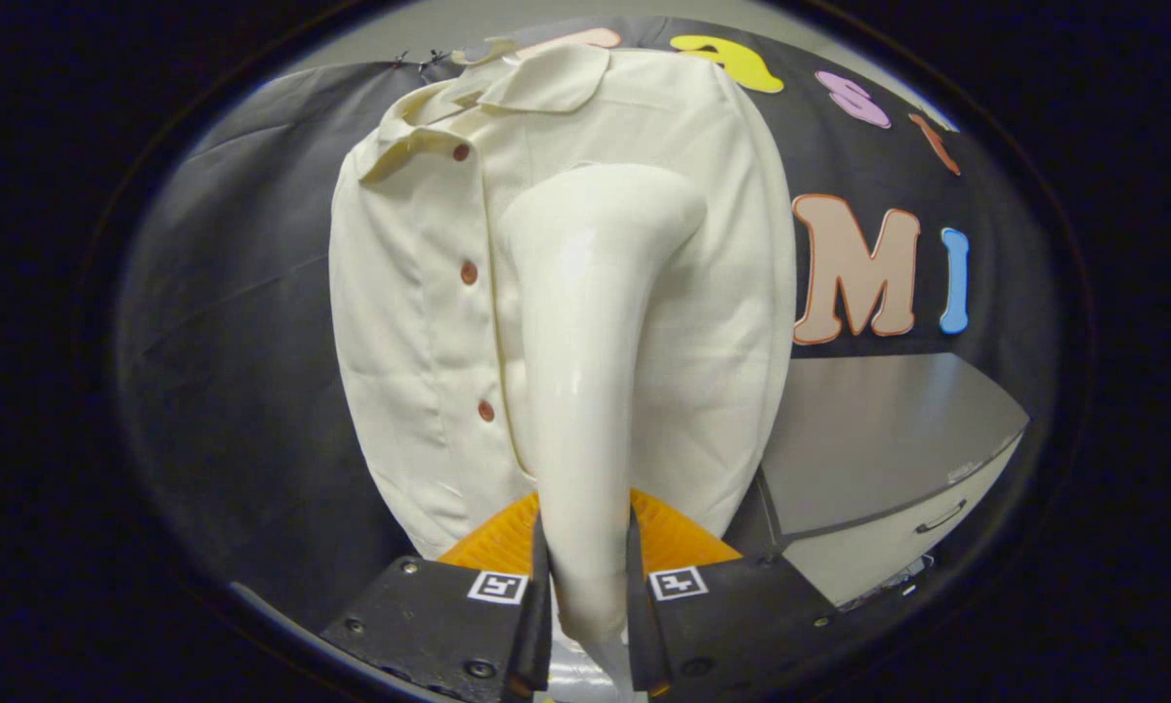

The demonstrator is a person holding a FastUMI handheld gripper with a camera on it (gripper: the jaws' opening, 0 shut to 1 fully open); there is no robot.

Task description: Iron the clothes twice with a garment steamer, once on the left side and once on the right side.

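Against the booth's dark wall, a cream buttoned shirt [419, 293] hangs collar-up, with a grey cabinet [888, 439] off to its right. Before the shirt's right half rises the pale garment steamer [585, 322], its handle clamped upright between both fingers of the gripper [588, 586].

The garment steamer [590, 391] hides much of the shirt's [409, 322] right front, and its head blends into the cloth, so contact cannot be told. The steamer's handle end runs down between the fingers [538, 586] and is lost below them. The shirt's hem is hidden behind the fingers.
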